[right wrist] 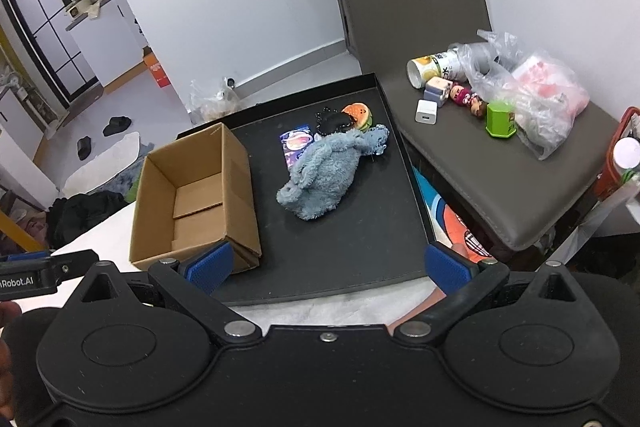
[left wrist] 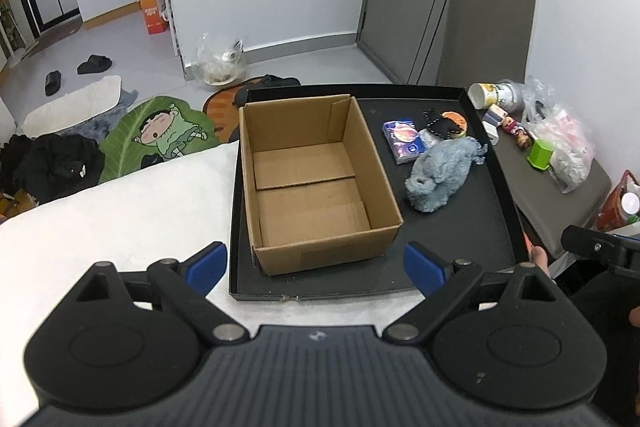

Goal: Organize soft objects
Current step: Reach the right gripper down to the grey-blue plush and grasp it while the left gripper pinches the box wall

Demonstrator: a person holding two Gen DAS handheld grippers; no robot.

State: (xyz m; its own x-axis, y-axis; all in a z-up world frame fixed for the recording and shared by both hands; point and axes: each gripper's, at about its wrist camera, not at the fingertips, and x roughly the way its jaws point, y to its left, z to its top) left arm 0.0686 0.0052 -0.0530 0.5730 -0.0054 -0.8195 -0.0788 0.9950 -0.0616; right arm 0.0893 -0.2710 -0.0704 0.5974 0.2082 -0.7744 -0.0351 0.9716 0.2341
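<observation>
An empty brown cardboard box [left wrist: 312,183] [right wrist: 196,195] stands on the left of a black tray [left wrist: 460,227] [right wrist: 360,227]. To its right lies a fluffy grey-blue plush toy [left wrist: 440,173] [right wrist: 324,175]. Behind it are a blue tissue pack [left wrist: 404,141] [right wrist: 296,143], a black soft item [left wrist: 444,127] [right wrist: 332,121] and a burger-shaped toy [left wrist: 456,117] [right wrist: 360,115]. My left gripper [left wrist: 316,269] is open and empty, in front of the box. My right gripper [right wrist: 328,267] is open and empty, in front of the tray's near edge.
A grey chair [right wrist: 500,167] [left wrist: 560,195] to the right of the tray holds a cup, small figurines, a white charger, a green block and plastic bags [right wrist: 532,103]. The tray rests on a white surface [left wrist: 120,223]. Rugs, slippers and clothes lie on the floor behind.
</observation>
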